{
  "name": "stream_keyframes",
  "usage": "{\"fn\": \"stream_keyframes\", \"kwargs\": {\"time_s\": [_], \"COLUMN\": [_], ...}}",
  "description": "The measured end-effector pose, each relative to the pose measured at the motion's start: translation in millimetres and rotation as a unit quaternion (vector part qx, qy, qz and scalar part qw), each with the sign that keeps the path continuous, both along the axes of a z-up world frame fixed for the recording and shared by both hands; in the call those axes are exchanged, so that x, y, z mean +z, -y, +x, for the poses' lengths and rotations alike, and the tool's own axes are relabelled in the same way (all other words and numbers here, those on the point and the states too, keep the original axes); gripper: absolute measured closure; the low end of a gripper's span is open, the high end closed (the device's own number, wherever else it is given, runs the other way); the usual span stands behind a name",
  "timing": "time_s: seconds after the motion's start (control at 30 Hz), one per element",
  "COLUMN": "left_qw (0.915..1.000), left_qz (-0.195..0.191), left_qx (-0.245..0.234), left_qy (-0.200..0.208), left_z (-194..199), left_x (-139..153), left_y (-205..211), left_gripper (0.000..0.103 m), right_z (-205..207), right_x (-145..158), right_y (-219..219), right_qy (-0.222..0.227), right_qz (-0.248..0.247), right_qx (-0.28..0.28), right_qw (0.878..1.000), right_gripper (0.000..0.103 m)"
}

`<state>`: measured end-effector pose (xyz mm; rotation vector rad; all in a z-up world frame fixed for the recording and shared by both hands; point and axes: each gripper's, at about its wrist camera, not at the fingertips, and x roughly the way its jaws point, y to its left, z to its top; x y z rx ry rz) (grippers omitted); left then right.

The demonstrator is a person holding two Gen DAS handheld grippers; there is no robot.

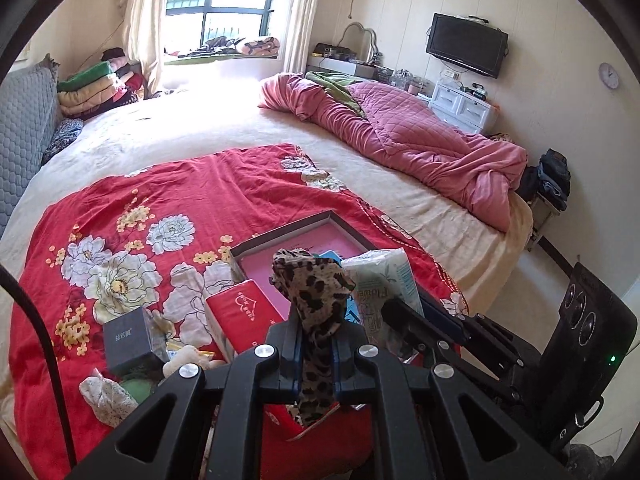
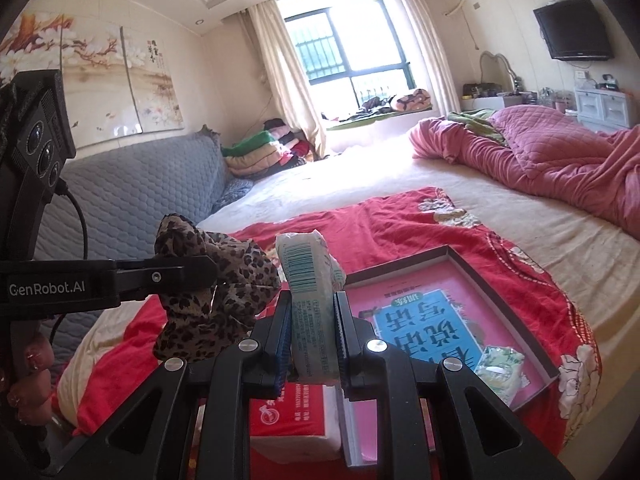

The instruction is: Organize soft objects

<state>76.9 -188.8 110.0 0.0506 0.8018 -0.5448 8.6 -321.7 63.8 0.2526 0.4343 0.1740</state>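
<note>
On the bed (image 1: 240, 128) lies a spread cloth (image 1: 160, 200), and I see the shallow box (image 1: 352, 228) on it, near its right edge. A book (image 2: 432, 320) and a small packet (image 2: 500, 364) lie inside the box. Left of the box lies a tissue pack (image 1: 244, 312), further left a small carton (image 1: 130, 336). Behind, along the right side of the bed, lies a bunched quilt (image 1: 420, 140). The headboard (image 2: 140, 192) stands at the left.
</note>
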Motion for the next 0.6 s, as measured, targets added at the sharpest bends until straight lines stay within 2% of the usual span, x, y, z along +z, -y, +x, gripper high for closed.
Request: {"fn": "stream_keyframes", "kwargs": {"time_s": [0.4, 0.6], "left_qw": [0.9996, 0.9991], "left_qz": [0.013, 0.010], "left_qx": [-0.026, -0.037], "left_qy": [0.000, -0.017], "left_z": [9, 17], "left_x": [-3, -16], "left_y": [41, 57], "left_gripper": [0.092, 0.092], "right_z": [-3, -4], "right_x": [-1, -6], "right_y": [47, 63], "right_qy": [0.003, -0.002], "right_qz": [0.016, 0.015], "right_qx": [-0.062, -0.087], "right_qw": [0.998, 0.996], "right_gripper": [0.083, 0.083]}}
